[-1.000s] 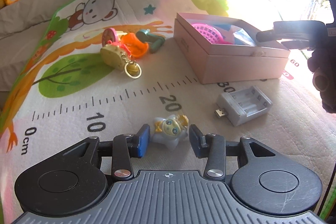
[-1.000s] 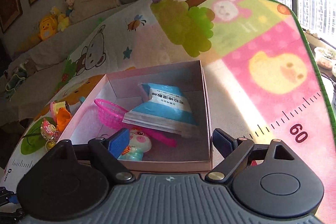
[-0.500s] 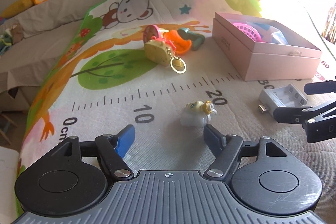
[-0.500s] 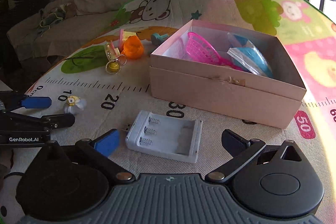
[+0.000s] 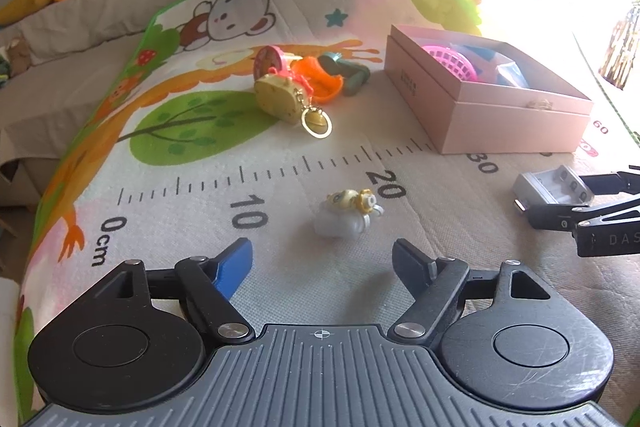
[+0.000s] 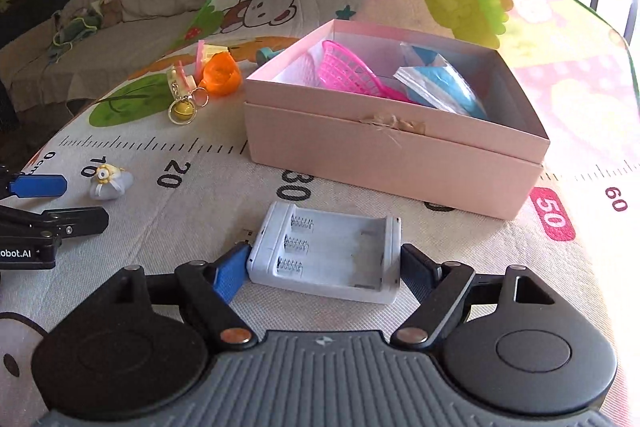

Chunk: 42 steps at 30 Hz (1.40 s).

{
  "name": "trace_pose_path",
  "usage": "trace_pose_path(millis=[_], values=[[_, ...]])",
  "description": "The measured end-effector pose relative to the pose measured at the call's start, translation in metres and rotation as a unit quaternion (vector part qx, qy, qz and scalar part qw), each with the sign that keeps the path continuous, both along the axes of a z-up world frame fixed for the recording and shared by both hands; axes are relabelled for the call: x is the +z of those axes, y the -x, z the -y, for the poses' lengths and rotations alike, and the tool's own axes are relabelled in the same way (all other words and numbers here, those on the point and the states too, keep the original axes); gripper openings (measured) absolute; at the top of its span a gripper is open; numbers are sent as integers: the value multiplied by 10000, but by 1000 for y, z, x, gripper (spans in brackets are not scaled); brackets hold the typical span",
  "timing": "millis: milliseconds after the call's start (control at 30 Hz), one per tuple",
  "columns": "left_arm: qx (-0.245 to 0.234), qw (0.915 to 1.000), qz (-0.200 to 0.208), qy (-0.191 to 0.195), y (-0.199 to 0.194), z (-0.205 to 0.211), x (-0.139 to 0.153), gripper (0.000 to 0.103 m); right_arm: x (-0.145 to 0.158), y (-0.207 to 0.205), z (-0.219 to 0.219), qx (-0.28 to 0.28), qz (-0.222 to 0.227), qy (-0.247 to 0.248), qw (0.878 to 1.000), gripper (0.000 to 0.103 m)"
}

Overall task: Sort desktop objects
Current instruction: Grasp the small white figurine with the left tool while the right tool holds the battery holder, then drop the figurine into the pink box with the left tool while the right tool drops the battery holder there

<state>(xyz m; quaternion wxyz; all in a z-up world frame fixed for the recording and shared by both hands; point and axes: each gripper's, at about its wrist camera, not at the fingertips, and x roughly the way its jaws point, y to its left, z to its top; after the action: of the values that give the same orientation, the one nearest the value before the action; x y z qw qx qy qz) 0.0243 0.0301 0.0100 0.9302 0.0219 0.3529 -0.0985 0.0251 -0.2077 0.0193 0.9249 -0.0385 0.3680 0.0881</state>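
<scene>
Right gripper (image 6: 322, 269) has swung off the box (image 6: 392, 163) and come down onto the charger (image 6: 326, 253); its jaws have just been closing, with the charger between them. Blue pad sits at the spring end and the dark pad at the far end, both touching or nearly so; firm pinch I can't confirm. Charger lies flat on the mat (image 6: 200, 211), just in front of the box.

Left gripper (image 5: 322, 261) let go of the figurine (image 5: 350, 213) and backed off. Its jaws have just been opening and now stand spread with nothing between them. Figurine lies tipped on its side near the 20 mark, ahead of the fingertips and clear of both.

Box already holds a pink basket (image 6: 348, 73) and a blue packet (image 6: 444, 87). Keychain (image 5: 290, 99), orange toy (image 5: 320, 81) and a teal piece (image 5: 346, 73) are bunched on the mat left of the box, unsorted.

Read: figurine pick looks abandoned or fumbled; charger is the next item in. Long-axis grip on a shallow tray is near the jaws' limit, so it could slip or tilt on lift.
</scene>
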Motion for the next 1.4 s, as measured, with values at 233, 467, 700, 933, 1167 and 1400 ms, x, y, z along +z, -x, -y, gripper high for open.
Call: trace_pose_path(millis=[233,467,700,933,1167,1400], values=[[-16,9999,-67,93,-24,16,-1,76,0,20,15,-147,82,23,9999,80],[-112,9999,-42,-79,-29,27,0,44,-1,13,16,-213,52,-71,9997,86],[-222,9995,-18,-236,-15,33,1,43,0,3,5,-33,-31,-104,9999,86],[-389,9990,49,-235,2,36,18,43,22,19,17,181,7,-154,9997,81],[-1003,9897,1019,52,-7,66,94,42,136,47,69,-5,1307,-231,9911,80],[-882,9864,1331,399,-73,116,121,59,191,29,101,-570,1975,-237,9784,80]])
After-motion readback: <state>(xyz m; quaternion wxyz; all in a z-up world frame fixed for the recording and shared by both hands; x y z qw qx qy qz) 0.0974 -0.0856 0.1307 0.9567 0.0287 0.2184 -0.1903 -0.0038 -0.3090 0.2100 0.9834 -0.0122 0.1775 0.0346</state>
